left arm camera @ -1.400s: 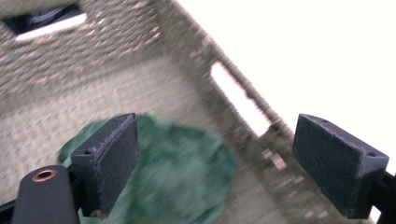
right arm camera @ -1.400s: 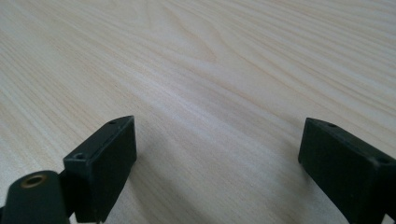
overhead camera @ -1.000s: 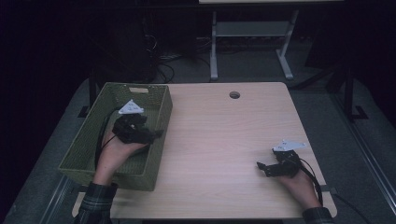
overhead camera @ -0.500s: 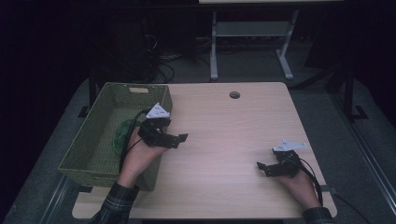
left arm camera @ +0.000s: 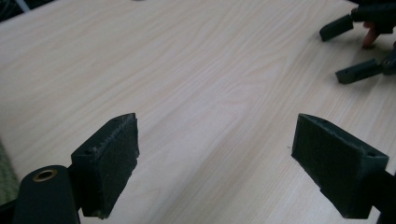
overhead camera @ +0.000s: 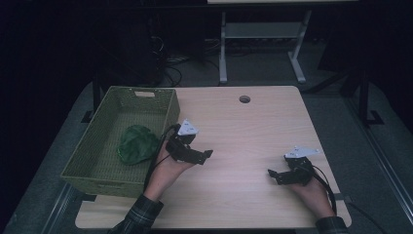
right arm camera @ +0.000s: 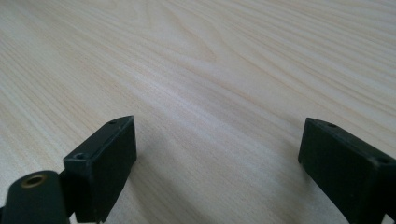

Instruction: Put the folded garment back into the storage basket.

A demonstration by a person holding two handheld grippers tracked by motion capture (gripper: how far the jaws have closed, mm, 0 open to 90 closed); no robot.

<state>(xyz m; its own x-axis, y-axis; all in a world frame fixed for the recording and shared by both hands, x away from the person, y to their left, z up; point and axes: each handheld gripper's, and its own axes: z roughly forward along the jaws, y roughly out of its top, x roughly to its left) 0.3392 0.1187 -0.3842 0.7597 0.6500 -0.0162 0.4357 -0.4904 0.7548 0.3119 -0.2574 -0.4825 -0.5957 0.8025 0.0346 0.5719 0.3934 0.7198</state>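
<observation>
The surface (overhead camera: 253, 131) is pale wood with fine streaked grain. The woven basket (overhead camera: 97, 161) at the left is olive green; the crumpled cloth (overhead camera: 135, 144) in it is darker green. Both tongs (overhead camera: 203, 155) (overhead camera: 273, 175) are black with grey plates. The sleeves (overhead camera: 141, 217) show dark plaid.

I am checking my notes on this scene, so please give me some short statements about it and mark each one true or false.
1. The crumpled green cloth lies inside the woven green basket. True.
2. The left gripper holds the cloth. False: its jaws are open and empty over the light wooden table.
3. The right gripper is open. True.
4. The basket stands at the table's right side. False: it is at the left.
</observation>
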